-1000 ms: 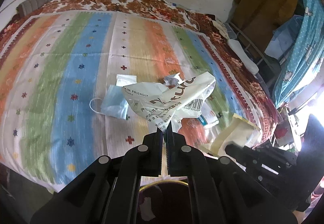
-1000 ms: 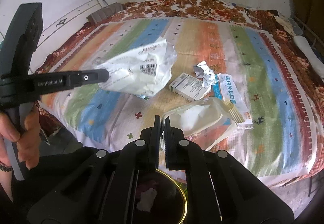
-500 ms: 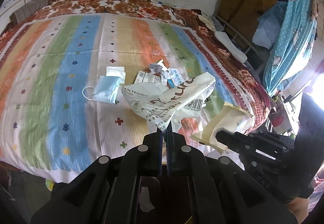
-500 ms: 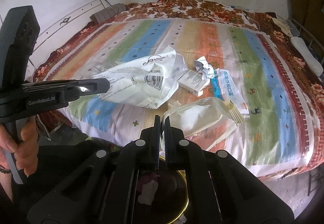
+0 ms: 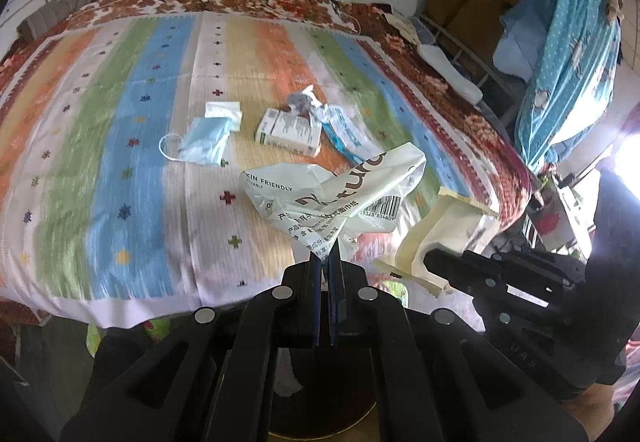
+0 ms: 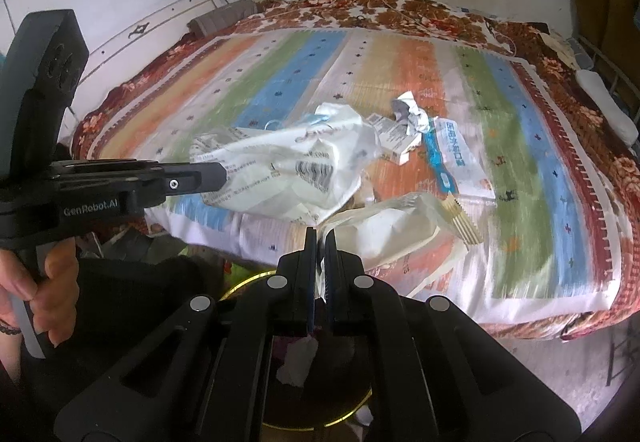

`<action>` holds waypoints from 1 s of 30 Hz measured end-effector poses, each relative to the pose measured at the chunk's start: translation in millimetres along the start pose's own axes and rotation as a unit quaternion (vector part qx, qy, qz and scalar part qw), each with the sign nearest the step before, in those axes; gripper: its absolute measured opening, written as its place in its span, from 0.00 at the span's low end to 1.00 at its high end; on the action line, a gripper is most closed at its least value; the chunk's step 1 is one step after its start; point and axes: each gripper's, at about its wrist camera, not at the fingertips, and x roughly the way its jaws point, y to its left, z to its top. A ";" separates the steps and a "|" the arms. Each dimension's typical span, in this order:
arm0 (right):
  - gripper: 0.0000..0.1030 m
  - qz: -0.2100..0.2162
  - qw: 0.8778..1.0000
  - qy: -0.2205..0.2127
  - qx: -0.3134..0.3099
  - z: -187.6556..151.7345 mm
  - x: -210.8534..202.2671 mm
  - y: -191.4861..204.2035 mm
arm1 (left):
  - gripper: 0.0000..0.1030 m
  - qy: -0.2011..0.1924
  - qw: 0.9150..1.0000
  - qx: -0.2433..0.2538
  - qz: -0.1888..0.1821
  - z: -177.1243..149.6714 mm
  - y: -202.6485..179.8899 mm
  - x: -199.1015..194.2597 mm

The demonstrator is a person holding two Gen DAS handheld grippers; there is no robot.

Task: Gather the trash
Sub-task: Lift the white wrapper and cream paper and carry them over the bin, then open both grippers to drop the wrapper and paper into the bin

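1. Bed (image 5: 120, 146): covered with a striped sheet in orange, green, blue and white bands; a brown flowered blanket (image 6: 400, 8) shows around its edges.
2. Left gripper (image 5: 329, 262): jaws pressed together on the lower corner of a crumpled white wrapper (image 5: 340, 194) with brown lettering and a barcode. The wrapper hangs off the bed, in front of its near edge. In the right wrist view the same gripper (image 6: 222, 174) comes in from the left, held by a hand (image 6: 44, 282).
3. Right gripper (image 6: 320, 238): jaws clamped on the edge of a cream plastic bag (image 6: 392, 230) with a serrated end. The bag is lifted above the near edge of the bed.
4. Bin (image 6: 320, 402): dark, round, with a gold rim, under both grippers; a white scrap (image 6: 298, 360) lies inside.
5. Trash left lying on the sheet, mid-bed:
 - blue-printed flat packet (image 6: 452, 158), just right of the box
 - blue face mask (image 5: 204, 140), with a small white packet (image 5: 222, 110) touching its far edge
 - small white box (image 5: 288, 130)
 - crumpled paper (image 5: 304, 102), at the far end of the box
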 end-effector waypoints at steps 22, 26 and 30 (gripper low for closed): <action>0.03 0.018 0.997 0.074 0.011 -65.0 14.7 16.1 | 0.02 0.069 0.997 -0.028 0.022 -71.1 5.7 13.7; 0.03 0.020 0.996 0.089 0.014 -75.3 19.8 18.9 | 0.02 0.081 0.995 -0.035 0.035 -79.5 9.4 17.2; 0.03 0.022 0.994 0.102 0.017 -81.5 24.2 21.7 | 0.02 0.100 0.994 -0.027 0.046 -87.3 7.9 23.7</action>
